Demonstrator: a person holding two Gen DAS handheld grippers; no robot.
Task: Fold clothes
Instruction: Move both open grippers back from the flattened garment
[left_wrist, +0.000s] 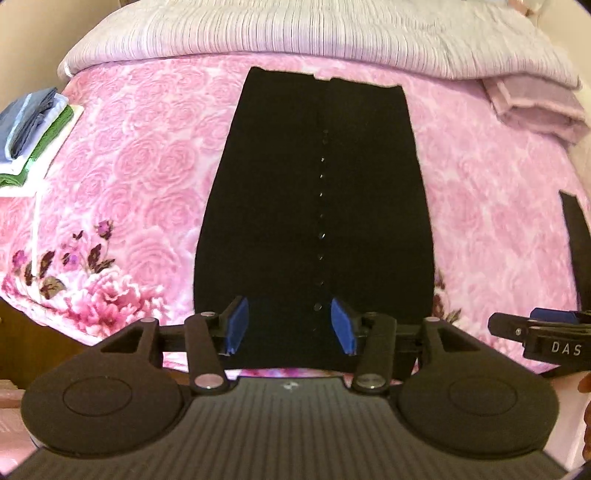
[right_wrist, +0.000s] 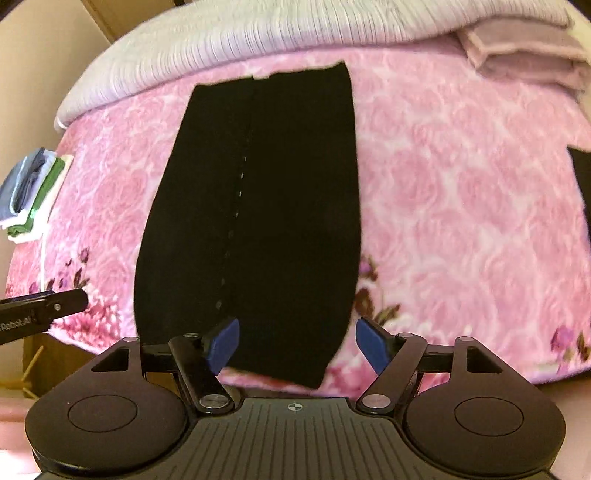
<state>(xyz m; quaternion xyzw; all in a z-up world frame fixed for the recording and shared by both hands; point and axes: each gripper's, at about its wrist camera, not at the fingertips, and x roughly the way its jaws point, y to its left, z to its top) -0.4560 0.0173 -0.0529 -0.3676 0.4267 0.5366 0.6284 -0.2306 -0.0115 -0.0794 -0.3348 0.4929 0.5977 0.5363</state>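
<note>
Nearest, the left gripper (left_wrist: 290, 325) hovers with its blue pads spread wide, straddling the near hem of the black garment (left_wrist: 314, 206) close to its line of small buttons (left_wrist: 320, 206); nothing is between the pads that they grip. Beside it, the right gripper (right_wrist: 295, 345) is likewise parted, hanging over the garment's near right corner, where the cloth droops over the edge of the bed. Further out, the garment lies flat and long on the pink rose blanket (left_wrist: 491, 206), narrowed into a lengthwise strip with no sleeves showing, its far end reaching toward the pale striped quilt (left_wrist: 295, 33). Off to the left sits a stack of folded clothes (left_wrist: 33, 133); a second dark piece of cloth (right_wrist: 581, 173) peeks in at the right edge.

The strip would suit either a garment partly folded or one simply laid out, so the stage stays open. The risks I see: pads closing on only the top layer would peel the strip open; a pinch taking in the plush blanket would drag it along; uneven lifting would skew the edges; and the overhanging corner could slide off.
</note>
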